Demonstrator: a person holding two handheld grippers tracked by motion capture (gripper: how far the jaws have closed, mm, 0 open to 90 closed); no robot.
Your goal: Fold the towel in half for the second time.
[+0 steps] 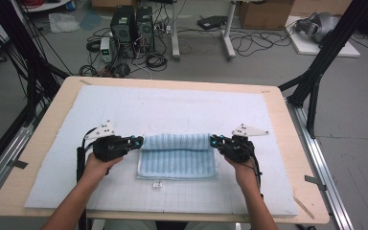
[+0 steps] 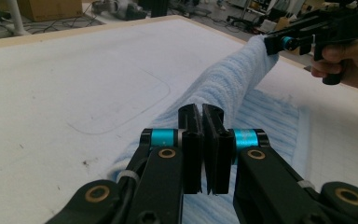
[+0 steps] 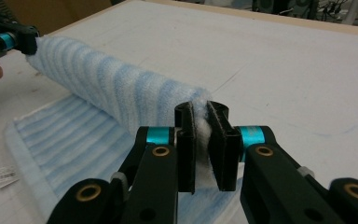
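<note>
High view – towel: the blue striped towel (image 1: 177, 160) is lying on the white mat (image 1: 172, 108) that is covering the bench (image 1: 287, 120), its far edge being lifted into a fold between the two grippers.
High view – long axis: the raised fold is running left to right across the bench, from one gripper to the other.
High view – grippers: the left gripper (image 1: 139, 141) is sitting at the fold's left end and the right gripper (image 1: 213, 141) at its right end, each one gripped by a hand.

Left gripper view – towel: the towel (image 2: 223, 86) is stretching away from the jaws toward the right gripper (image 2: 279, 43) at the far end.
Left gripper view – jaws: they are standing almost fully closed, pinching the cloth's corner between them.

Right gripper view – towel: the towel (image 3: 107, 86) is arching up from the flat layer and running away to the left gripper (image 3: 30, 39).
Right gripper view – jaws: they are nearly closed, squeezing a white tuft of the towel's edge.
Right gripper view – label: a small white tag (image 3: 1, 177) is lying beside the towel's near edge.
</note>
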